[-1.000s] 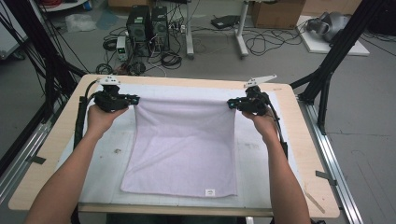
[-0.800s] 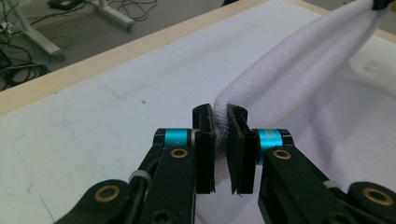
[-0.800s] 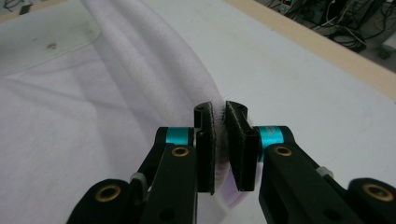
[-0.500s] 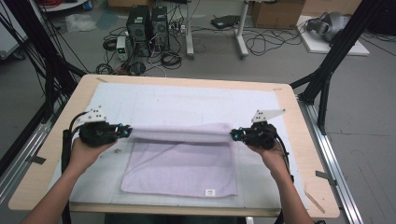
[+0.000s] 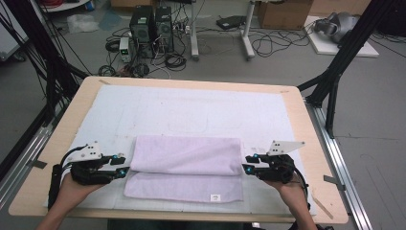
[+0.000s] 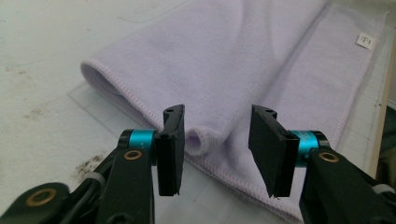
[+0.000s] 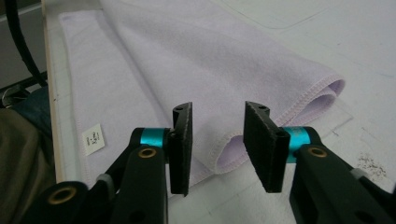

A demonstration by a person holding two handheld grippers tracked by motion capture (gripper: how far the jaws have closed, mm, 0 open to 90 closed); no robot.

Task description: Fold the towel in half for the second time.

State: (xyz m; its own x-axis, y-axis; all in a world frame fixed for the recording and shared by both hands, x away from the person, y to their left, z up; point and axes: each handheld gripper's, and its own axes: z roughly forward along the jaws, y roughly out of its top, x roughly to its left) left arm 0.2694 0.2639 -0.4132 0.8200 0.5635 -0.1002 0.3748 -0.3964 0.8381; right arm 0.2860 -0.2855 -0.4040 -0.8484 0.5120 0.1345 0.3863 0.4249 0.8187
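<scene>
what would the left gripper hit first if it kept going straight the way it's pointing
Most likely the folded corner of the lilac towel, which lies just ahead of the left gripper between its open jaws.

A small white label on the lilac towel carries marks too small to read.

I can't read the print on the towel's small white tag. The towel runs off my left gripper view's top edge.
</scene>
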